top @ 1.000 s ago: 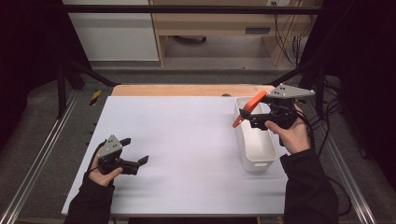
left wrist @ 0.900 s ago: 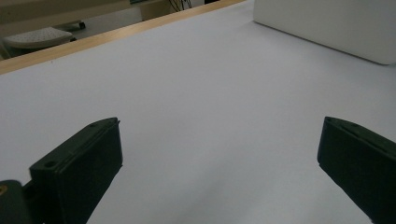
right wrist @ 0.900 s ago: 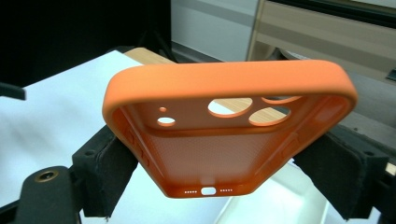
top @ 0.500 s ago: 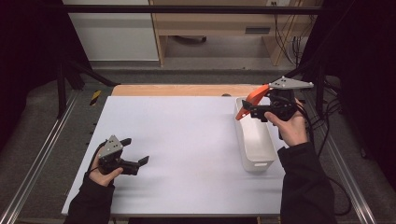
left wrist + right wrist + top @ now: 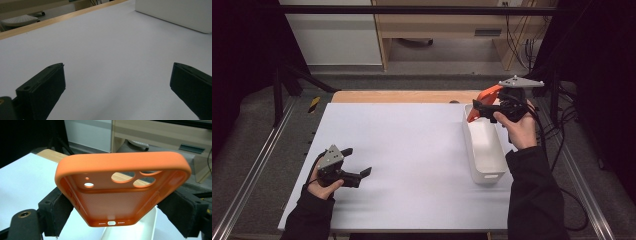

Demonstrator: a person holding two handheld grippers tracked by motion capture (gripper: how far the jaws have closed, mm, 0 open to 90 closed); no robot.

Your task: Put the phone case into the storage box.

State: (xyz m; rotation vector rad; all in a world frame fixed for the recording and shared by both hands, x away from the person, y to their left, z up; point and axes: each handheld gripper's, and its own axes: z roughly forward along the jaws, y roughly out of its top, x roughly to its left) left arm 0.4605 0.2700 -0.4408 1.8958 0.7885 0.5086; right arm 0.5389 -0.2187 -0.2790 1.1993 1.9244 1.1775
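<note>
Right gripper point(image 5: 475, 106) clamps orange silicone phone case point(image 5: 120, 187) by its sides, above far end of white plastic bin point(image 5: 484, 145) — keep it level w/ steady squeeze. Left gripper point(image 5: 360, 162) wide open, empty, over counter point(image 5: 412, 150).

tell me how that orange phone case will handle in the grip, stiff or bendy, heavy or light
The orange phone case is an empty thin-walled shell, so probably light. Its matte, rounded rim suggests soft silicone, likely to flex a little where the right hand-held gripper squeezes its sides. That finish should resist slipping, and held over the white bin a drop seems unlikely to harm it.
</note>
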